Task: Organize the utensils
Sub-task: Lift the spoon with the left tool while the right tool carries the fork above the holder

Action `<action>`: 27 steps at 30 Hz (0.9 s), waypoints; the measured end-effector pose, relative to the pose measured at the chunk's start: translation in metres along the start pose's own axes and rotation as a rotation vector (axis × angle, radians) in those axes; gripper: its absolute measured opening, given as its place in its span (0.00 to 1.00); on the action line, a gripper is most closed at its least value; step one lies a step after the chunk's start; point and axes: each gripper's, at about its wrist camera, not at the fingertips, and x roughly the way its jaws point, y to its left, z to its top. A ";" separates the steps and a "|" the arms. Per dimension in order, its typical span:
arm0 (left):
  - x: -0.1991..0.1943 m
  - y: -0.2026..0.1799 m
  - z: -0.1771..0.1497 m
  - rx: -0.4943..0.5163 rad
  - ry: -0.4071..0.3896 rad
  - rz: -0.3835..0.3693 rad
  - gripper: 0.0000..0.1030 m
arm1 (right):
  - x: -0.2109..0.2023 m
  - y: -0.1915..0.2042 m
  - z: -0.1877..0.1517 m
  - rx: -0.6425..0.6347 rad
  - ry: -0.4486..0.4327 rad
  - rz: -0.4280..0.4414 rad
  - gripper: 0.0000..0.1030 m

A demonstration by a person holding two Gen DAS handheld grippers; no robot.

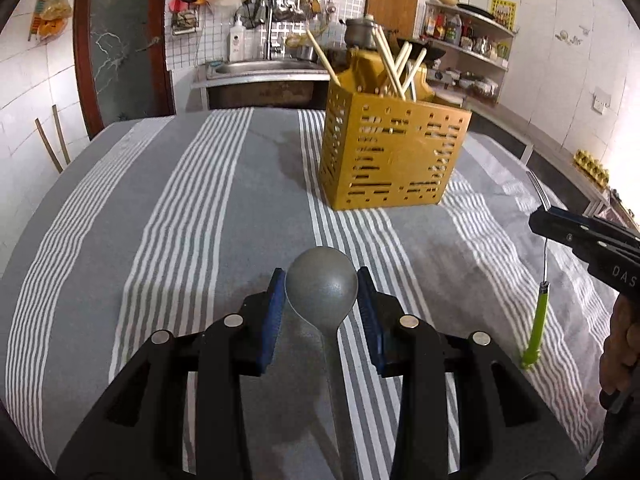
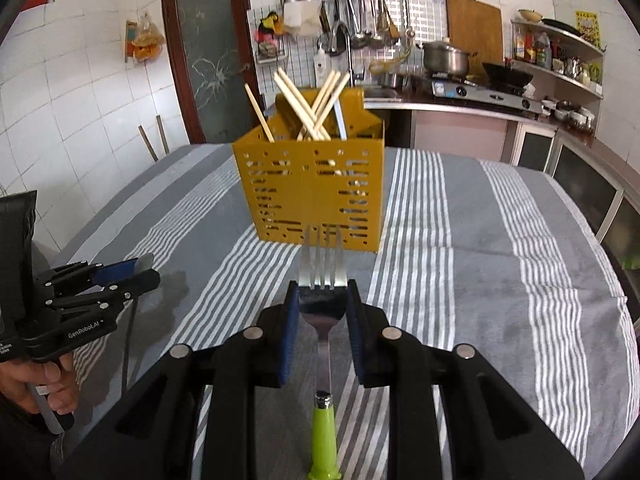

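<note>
"GenRobot.AI" is printed on the left gripper [image 2: 120, 280] at the lower left of the right wrist view; "DAS" reads on the right gripper [image 1: 538, 216] at the right edge of the left wrist view. A yellow perforated caddy [image 1: 394, 152] holding chopsticks [image 1: 390, 60] stands upper centre on the striped tablecloth [image 1: 160, 220]. The left gripper's pads clamp a grey spoon [image 1: 322, 280], bowl forward. The right gripper pinches a green-handled fork [image 2: 323, 300], apparently by its neck.

Right claw [image 2: 322, 300] clamps fork [image 2: 322, 300], tines toward yellow caddy [image 2: 308, 188].
</note>
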 end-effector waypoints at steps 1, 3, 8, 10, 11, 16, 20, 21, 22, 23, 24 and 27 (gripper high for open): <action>-0.004 0.000 0.000 -0.001 -0.007 0.001 0.34 | -0.005 0.001 -0.001 -0.001 -0.011 -0.003 0.23; -0.012 -0.002 -0.001 0.002 -0.030 0.008 0.34 | -0.013 0.000 -0.003 -0.001 -0.029 -0.004 0.23; -0.026 -0.005 -0.001 0.000 -0.067 0.002 0.34 | -0.023 -0.003 -0.003 0.008 -0.059 -0.002 0.23; -0.031 -0.008 -0.001 0.006 -0.084 0.007 0.34 | -0.027 -0.004 -0.002 0.010 -0.069 -0.001 0.23; -0.034 -0.009 -0.001 0.009 -0.092 0.007 0.34 | -0.030 -0.004 -0.002 0.012 -0.075 0.000 0.23; -0.046 -0.015 0.004 0.015 -0.129 0.006 0.34 | -0.039 -0.007 0.001 0.021 -0.108 -0.004 0.22; -0.058 -0.019 0.011 0.029 -0.161 0.008 0.34 | -0.044 -0.010 0.006 0.022 -0.128 -0.003 0.22; -0.059 -0.020 0.013 0.032 -0.167 0.009 0.34 | -0.046 -0.010 0.008 0.021 -0.133 -0.003 0.22; -0.060 -0.020 0.015 0.034 -0.172 0.009 0.34 | -0.047 -0.011 0.010 0.022 -0.141 -0.005 0.22; -0.061 -0.021 0.017 0.036 -0.178 0.009 0.34 | -0.048 -0.011 0.011 0.022 -0.148 -0.008 0.22; -0.063 -0.021 0.019 0.038 -0.185 0.011 0.34 | -0.050 -0.012 0.014 0.022 -0.154 -0.009 0.22; -0.067 -0.022 0.025 0.046 -0.204 0.013 0.34 | -0.054 -0.013 0.017 0.019 -0.171 -0.013 0.22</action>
